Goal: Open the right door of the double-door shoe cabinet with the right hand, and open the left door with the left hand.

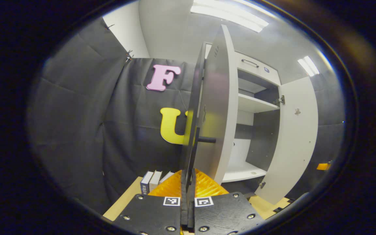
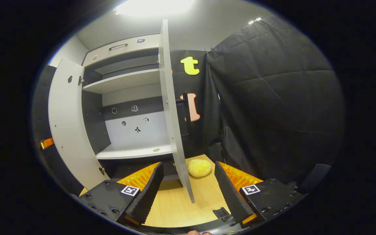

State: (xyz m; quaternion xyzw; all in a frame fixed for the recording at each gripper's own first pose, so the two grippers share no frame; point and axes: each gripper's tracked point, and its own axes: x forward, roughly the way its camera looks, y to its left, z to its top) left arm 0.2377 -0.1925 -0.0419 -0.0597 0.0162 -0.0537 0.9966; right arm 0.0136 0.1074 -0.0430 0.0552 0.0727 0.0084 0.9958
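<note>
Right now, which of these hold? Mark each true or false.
1. Both cabinet doors stand open. True: the left door and the right door are swung out.
2. The right gripper is shut on the right door's handle. False: its jaws stand open on either side of that door's edge.
3. The left gripper is shut on the left door's bar handle. True.
4. The yellow soft thing lies on a cabinet shelf. False: it lies on the table, beside the right door.
</note>
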